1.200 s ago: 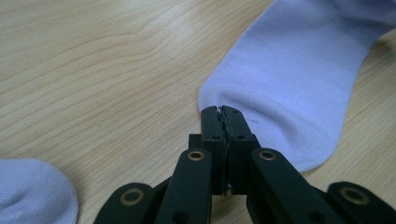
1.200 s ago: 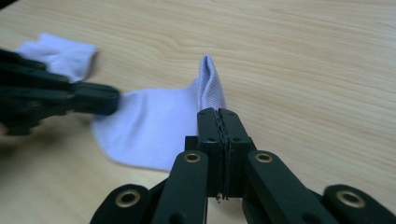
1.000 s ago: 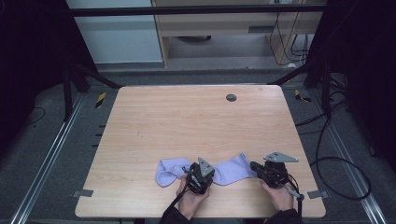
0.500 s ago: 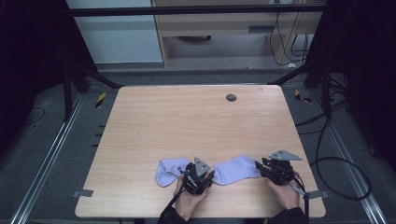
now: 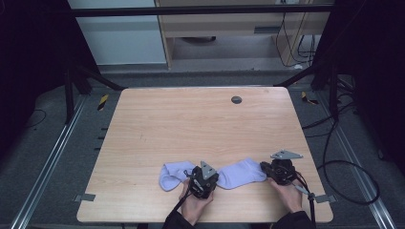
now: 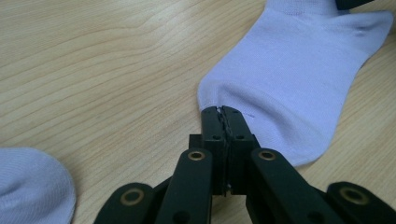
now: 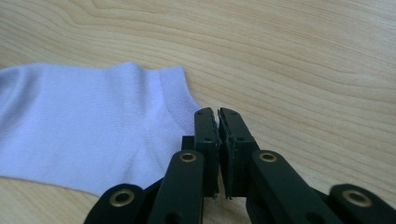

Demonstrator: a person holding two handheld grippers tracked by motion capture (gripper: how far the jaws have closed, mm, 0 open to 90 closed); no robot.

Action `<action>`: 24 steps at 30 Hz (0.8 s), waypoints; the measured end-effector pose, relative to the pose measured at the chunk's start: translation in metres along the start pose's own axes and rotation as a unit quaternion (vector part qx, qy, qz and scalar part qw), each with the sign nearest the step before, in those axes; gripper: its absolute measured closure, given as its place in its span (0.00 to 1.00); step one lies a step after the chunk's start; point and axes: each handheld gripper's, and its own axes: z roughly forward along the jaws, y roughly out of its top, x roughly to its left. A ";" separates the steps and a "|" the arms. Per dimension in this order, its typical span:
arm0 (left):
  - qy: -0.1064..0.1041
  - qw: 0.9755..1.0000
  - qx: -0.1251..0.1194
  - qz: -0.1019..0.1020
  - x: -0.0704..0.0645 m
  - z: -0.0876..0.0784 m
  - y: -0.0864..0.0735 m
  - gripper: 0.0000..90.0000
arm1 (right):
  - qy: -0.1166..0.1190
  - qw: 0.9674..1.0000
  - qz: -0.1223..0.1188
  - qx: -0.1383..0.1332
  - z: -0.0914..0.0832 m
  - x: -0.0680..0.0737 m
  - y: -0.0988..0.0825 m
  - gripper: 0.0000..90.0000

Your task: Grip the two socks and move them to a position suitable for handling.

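The pale lilac ankle sock (image 5: 241,172) lies flat between the jaws of both grippers, a second lilac sock (image 5: 173,173) just beyond the left gripper (image 6: 222,110). Left jaws clamp its toe edge; the right gripper (image 7: 218,113) seems clenched on the cuff corner. Both jaws have just opened and reclosed; the sock lies slightly lower than before.

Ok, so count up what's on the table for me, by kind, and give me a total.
Pale lilac socks: 2, the right sock stretched between the grippers and the left sock beside it.
Handheld grippers: 2, the left gripper and the right gripper, each shut on an end of the right sock.
Total: 4.
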 end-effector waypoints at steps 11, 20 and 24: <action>-0.011 1.000 -0.011 0.000 0.012 -0.004 0.010 0.98 | 0.011 1.000 -0.010 -0.018 -0.036 0.017 -0.007 0.98; -0.016 1.000 0.000 0.012 0.005 0.012 0.013 0.97 | -0.024 1.000 -0.002 0.014 -0.038 0.011 -0.017 0.97; -0.009 1.000 -0.012 0.015 0.007 0.004 0.013 0.89 | -0.025 1.000 0.004 0.015 -0.037 0.008 -0.019 0.90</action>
